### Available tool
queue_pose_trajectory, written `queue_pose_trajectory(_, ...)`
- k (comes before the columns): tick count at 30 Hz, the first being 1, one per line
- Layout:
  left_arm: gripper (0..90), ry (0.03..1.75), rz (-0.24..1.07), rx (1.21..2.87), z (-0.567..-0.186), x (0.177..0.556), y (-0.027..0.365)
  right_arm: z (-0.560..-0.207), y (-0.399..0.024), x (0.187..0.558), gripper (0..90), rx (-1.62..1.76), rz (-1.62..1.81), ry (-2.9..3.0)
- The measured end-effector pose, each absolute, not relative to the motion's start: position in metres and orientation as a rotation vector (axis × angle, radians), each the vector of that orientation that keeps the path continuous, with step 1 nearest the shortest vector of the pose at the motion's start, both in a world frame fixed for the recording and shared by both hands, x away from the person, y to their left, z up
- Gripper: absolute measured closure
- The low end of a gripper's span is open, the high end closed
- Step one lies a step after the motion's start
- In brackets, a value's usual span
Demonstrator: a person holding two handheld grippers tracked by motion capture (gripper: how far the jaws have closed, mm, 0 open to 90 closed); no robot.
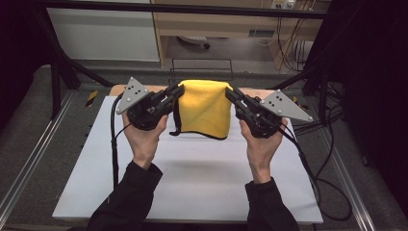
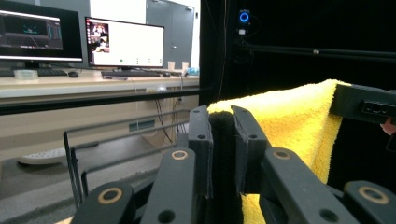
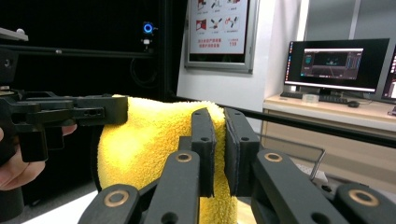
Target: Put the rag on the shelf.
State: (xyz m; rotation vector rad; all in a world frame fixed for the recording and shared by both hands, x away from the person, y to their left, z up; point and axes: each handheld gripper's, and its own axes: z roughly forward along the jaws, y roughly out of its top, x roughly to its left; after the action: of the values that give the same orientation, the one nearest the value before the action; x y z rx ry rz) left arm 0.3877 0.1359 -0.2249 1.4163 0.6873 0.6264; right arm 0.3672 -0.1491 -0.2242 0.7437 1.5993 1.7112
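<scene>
A yellow towel [image 1: 206, 107] with a dark trim hangs in the air above the white table [image 1: 192, 183], folded and draped down. My left gripper [image 1: 179, 91] is shut on its upper left corner, and my right gripper [image 1: 229, 92] is shut on its upper right corner. In the left gripper view the jaws of my left gripper [image 2: 223, 122] pinch the towel's dark edge, and the yellow towel [image 2: 289, 121] stretches away toward the other gripper [image 2: 364, 103]. In the right gripper view my right gripper [image 3: 219, 122] clamps the yellow towel [image 3: 144, 144], with the other gripper [image 3: 70, 112] holding the far corner.
A wire rack [image 1: 201, 67] stands beyond the table's far edge. Cables [image 1: 312, 163] trail off the table's right side. Desks with monitors [image 2: 123, 42] stand in the room behind. Black frame bars [image 1: 62, 62] flank the table.
</scene>
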Motion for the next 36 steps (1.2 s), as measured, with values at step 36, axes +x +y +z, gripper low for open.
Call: queue_pose_trajectory(36,79.2,0.646,0.716,1.320,-0.141,0.424,0.136,-0.141,-0.139,0.405,84.0,0.660,1.695,1.473)
